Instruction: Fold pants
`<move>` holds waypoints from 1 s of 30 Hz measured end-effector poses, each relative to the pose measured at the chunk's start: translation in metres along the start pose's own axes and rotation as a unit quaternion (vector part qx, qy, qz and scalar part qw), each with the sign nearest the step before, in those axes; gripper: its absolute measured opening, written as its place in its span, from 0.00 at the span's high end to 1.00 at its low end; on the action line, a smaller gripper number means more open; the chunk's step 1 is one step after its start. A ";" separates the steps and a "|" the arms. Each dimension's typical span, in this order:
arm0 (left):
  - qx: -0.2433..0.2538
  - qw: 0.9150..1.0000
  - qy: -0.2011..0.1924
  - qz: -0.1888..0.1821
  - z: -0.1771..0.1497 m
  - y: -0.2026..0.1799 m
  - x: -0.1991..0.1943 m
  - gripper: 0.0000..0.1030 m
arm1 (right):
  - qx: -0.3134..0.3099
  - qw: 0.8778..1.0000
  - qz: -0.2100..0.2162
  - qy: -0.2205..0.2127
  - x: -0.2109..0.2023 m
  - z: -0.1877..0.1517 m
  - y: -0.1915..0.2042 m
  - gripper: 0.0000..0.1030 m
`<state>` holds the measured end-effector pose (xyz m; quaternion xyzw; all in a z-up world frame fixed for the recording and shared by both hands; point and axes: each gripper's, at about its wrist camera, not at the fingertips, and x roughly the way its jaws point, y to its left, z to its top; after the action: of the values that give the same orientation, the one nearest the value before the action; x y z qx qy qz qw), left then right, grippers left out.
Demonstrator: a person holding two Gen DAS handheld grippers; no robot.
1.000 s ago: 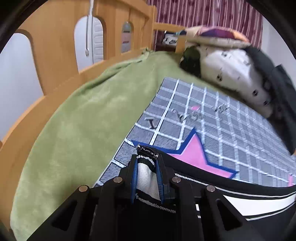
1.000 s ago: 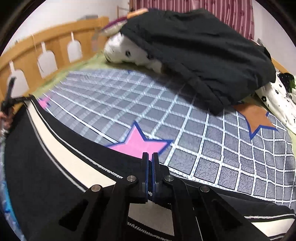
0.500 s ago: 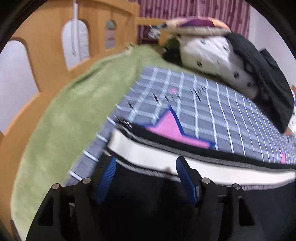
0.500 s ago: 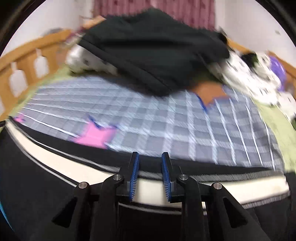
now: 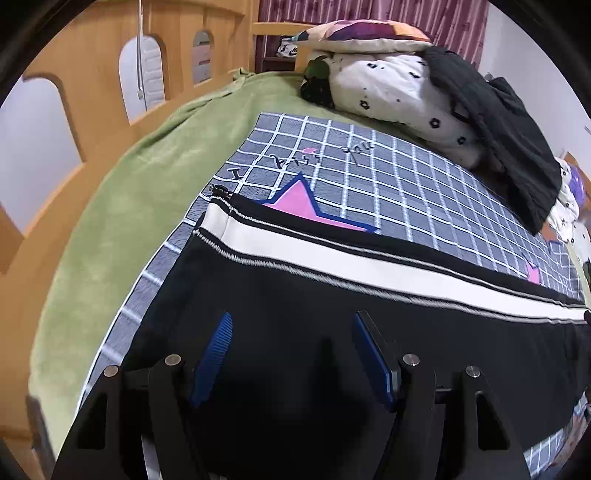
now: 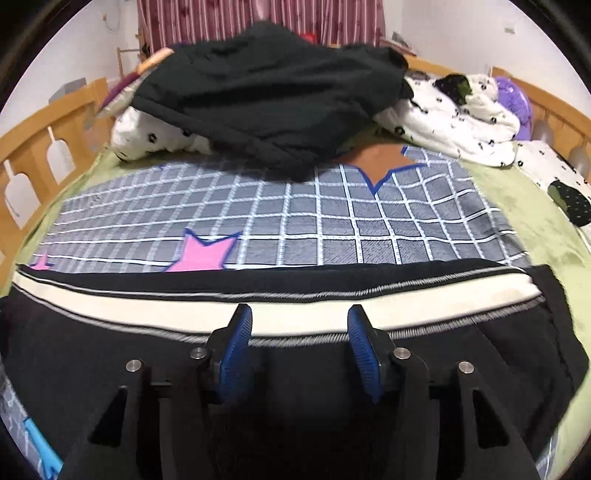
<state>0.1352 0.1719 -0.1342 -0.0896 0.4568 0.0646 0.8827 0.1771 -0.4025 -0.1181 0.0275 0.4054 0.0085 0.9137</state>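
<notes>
Black pants (image 5: 332, 302) with a white side stripe (image 5: 369, 266) lie flat across a grey checked blanket (image 5: 388, 173) on the bed. In the left wrist view my left gripper (image 5: 291, 325) hangs open above the black cloth, near the pants' left end, with nothing between its blue pads (image 5: 216, 347). In the right wrist view the same pants (image 6: 110, 354) stretch across the frame. My right gripper (image 6: 299, 317) hovers over the stripe (image 6: 147, 308) near the right end; its jaws are opening and hold nothing.
A wooden bed rail (image 5: 92, 110) runs along the left and another (image 6: 546, 99) along the right. A green blanket (image 5: 122, 192) lies under the checked one. Piled at the far end are a black garment (image 6: 266, 92), a white spotted duvet (image 6: 461, 118) and a pillow (image 5: 362, 33).
Both grippers let go of the pants' edge, opened and drew back and up. The pants now lie spread flat with the stripe along the far edge.
</notes>
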 end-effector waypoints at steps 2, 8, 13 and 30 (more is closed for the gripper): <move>-0.010 1.000 -0.003 -0.014 -0.007 -0.003 -0.018 0.37 | -0.002 1.000 0.012 0.006 -0.016 -0.005 0.007 0.49; -0.007 0.998 -0.021 -0.060 -0.011 -0.030 -0.078 0.37 | 0.010 1.000 0.007 -0.018 -0.080 -0.015 0.022 0.49; 0.025 0.995 -0.052 -0.086 -0.007 -0.062 -0.141 0.38 | 0.022 0.999 0.036 -0.027 -0.133 -0.009 0.040 0.49; 0.028 0.990 -0.066 -0.123 -0.038 -0.101 -0.204 0.36 | -0.020 0.992 0.103 -0.069 -0.192 -0.019 0.121 0.34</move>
<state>0.0080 0.0589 0.0209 -0.1160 0.3844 -0.0517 0.9144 0.0354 -0.2876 0.0183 0.0515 0.3359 0.1083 0.9342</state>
